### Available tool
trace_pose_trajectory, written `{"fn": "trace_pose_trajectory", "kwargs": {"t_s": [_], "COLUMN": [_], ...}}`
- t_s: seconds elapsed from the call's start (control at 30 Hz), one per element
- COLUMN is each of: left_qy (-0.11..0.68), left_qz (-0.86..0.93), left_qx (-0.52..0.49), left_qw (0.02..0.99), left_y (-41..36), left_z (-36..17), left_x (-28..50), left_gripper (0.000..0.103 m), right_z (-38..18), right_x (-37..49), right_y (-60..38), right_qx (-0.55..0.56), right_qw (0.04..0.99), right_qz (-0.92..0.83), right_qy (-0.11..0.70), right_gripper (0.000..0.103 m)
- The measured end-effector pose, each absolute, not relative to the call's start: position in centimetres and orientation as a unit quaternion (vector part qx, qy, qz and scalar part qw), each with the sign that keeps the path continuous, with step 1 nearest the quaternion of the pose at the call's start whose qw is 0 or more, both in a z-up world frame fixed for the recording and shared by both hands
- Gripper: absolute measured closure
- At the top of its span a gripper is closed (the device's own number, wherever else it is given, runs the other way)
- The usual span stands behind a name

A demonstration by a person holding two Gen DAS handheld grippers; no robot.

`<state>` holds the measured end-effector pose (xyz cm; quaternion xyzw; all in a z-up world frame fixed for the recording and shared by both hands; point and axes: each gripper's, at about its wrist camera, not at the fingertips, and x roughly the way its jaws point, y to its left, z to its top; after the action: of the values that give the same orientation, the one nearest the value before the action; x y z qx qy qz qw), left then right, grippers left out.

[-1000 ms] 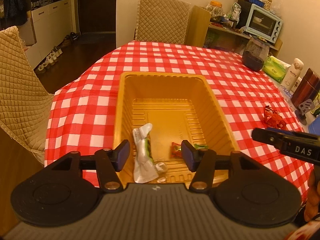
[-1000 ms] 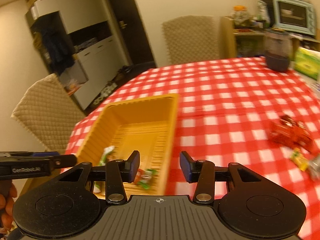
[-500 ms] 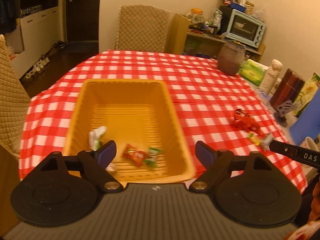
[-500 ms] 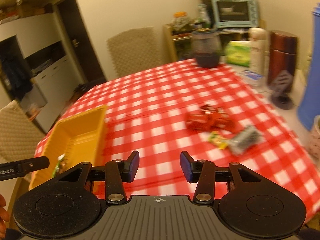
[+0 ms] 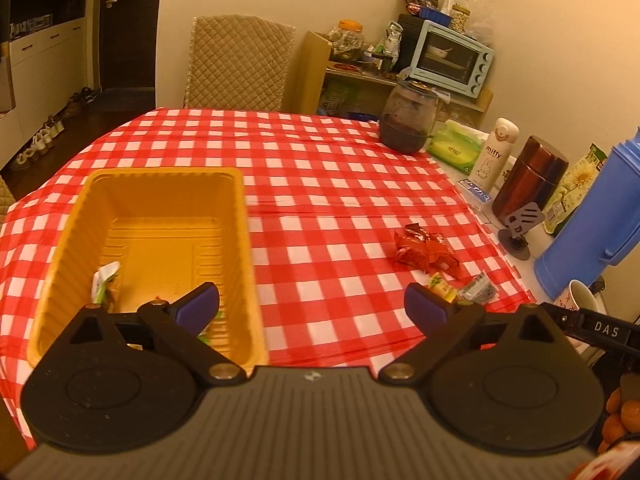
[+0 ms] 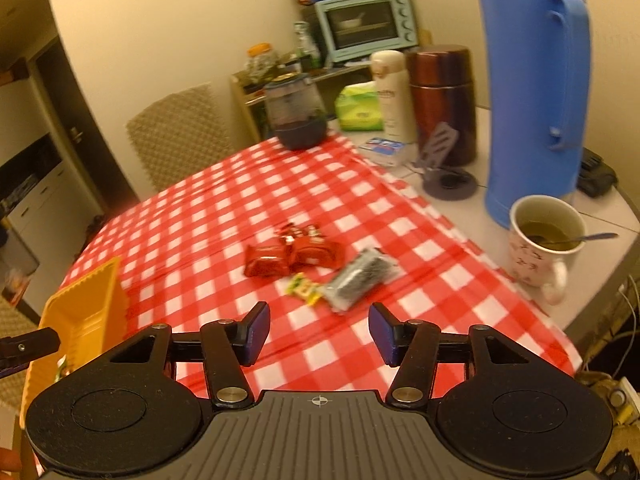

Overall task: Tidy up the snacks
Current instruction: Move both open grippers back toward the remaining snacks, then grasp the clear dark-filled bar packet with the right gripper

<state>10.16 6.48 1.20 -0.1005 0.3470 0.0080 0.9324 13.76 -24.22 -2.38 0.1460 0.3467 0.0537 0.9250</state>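
The loose snacks lay bunched on the checked tablecloth (image 6: 224, 208), well apart from the yellow tray (image 5: 244, 216): crinkled red packets (image 6: 296, 256), a small yellow-green sweet (image 6: 305, 289) touching them, a dark clear-wrapped packet (image 6: 362, 276) just beside. The right gripper (image 6: 319, 330) hung short of them, jaws just opening, nothing between. Best, I'd say, to come down over one item only, pads straddling its narrow width; the dark packet looked slippery and flat, so a low pinch. The left gripper (image 5: 312, 306) was released too, jaws just spread wide, empty, beside the tray, where a few wrapped pieces (image 5: 107, 285) sat. The mug (image 6: 540, 240) stood near enough to knock
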Motion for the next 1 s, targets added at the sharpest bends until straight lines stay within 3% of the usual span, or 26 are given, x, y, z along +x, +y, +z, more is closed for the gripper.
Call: {"fn": "trace_pose_trajectory", "kwargs": {"t_s": [1.0], "left_qy": [0.389], "left_qz": [-0.024], "left_qx": [-0.045], "left_qw": [0.920], "left_y": [-0.6], "left_z": [-3.5], "left_x": [19.4], "left_gripper": [0.005], "right_z": [-11.1], "right_x": [25.7], "right_y": [-26.7], "right_qx": [0.215], "right_qw": [0.894], "right_qz": [0.030], "right_qy": [0.392], "right_gripper": [0.048]}}
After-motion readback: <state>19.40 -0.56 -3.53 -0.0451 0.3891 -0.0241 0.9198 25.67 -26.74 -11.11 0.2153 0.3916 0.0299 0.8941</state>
